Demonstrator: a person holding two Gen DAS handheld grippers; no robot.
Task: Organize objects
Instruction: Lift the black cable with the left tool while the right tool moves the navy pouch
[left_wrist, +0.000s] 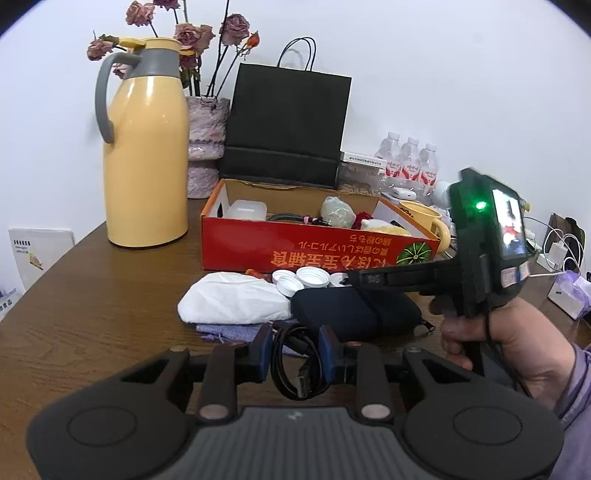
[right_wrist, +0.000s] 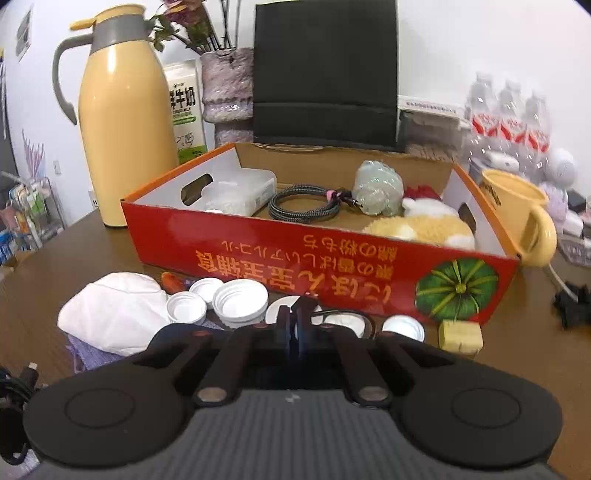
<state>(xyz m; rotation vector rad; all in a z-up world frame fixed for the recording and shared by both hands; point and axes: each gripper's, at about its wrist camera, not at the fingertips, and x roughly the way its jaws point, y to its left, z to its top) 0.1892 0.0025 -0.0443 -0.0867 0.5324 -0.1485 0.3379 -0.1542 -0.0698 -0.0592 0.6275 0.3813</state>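
Brown wooden table (left_wrist: 92, 295), cluttered, with the red box (left_wrist: 317, 247) mid-frame.

We hold the left gripper (left_wrist: 295, 356) spread around the coiled black cable (left_wrist: 295, 365) at lower centre; our right gripper (right_wrist: 295, 325) is pressed together, empty. We should pinch several loops together, then lift into the box.

Left claw (left_wrist: 295, 356) stands with its blue pads on either side of a coiled black cable (left_wrist: 295, 363) on the wooden counter (left_wrist: 92, 314). Beyond lie a white cloth (left_wrist: 232, 299), white caps (left_wrist: 303, 278) and a dark pouch (left_wrist: 354, 310), before the red box (left_wrist: 280, 245). The right claw (left_wrist: 351, 277) reaches over the caps.
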